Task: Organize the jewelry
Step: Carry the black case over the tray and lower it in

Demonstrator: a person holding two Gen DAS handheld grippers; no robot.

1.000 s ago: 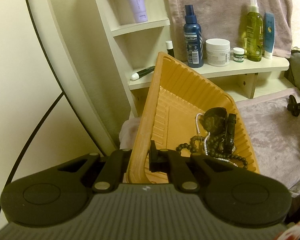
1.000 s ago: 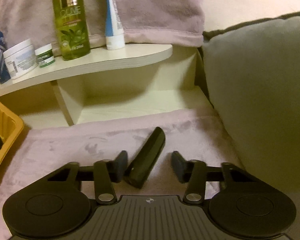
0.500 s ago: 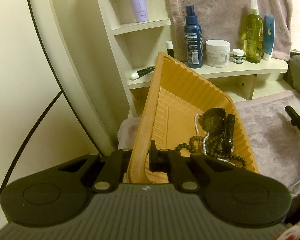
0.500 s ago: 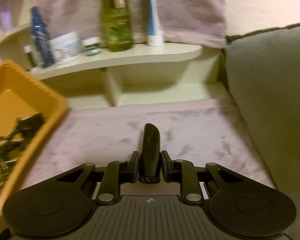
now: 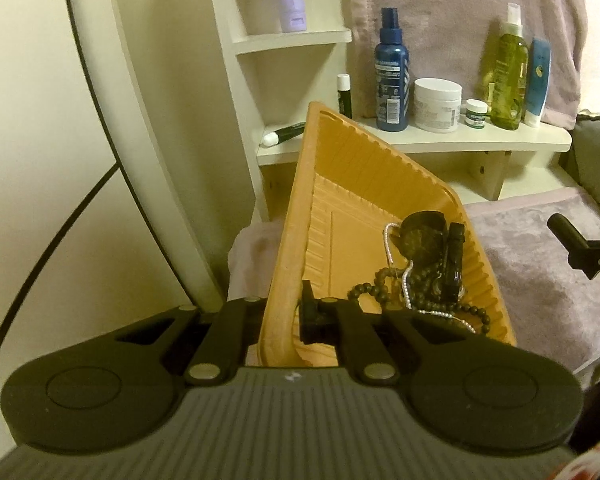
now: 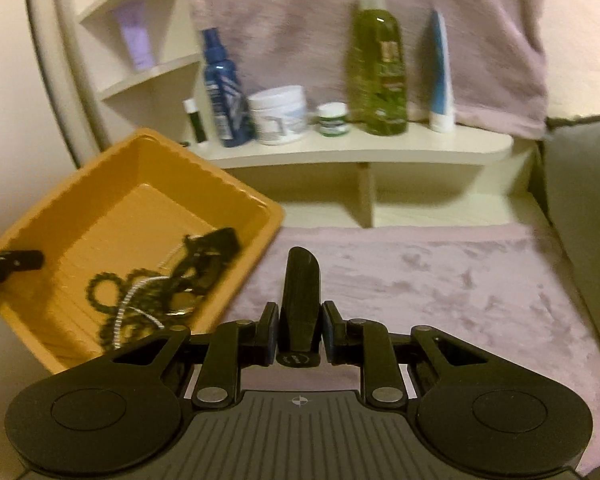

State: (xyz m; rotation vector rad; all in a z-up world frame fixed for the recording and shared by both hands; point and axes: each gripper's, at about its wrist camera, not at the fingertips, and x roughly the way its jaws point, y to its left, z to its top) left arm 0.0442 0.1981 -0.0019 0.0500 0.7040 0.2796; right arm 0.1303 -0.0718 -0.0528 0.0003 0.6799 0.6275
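Observation:
My left gripper (image 5: 286, 316) is shut on the near rim of an orange tray (image 5: 340, 168) and holds it tilted. In the tray lie dark bead strings, a pearl strand and black pieces, a heap of jewelry (image 5: 424, 264). My right gripper (image 6: 300, 330) is shut on a black bar-shaped piece (image 6: 300, 300) and holds it above the mauve cloth, just right of the tray (image 6: 112, 184). The bar and right gripper tip also show at the right edge of the left wrist view (image 5: 572, 236). The jewelry shows blurred in the right wrist view (image 6: 172, 284).
A cream shelf (image 5: 460, 140) behind the tray holds a blue bottle (image 5: 392, 76), a white jar (image 5: 438, 104), a green bottle (image 5: 508, 76) and a blue tube (image 5: 538, 76). A mauve cloth (image 6: 440, 280) covers the surface. A grey cushion (image 6: 584, 200) stands at the right.
My right gripper closed on the black bar, lifted it off the cloth and swung left toward the tray. My left gripper kept its hold on the tilted tray.

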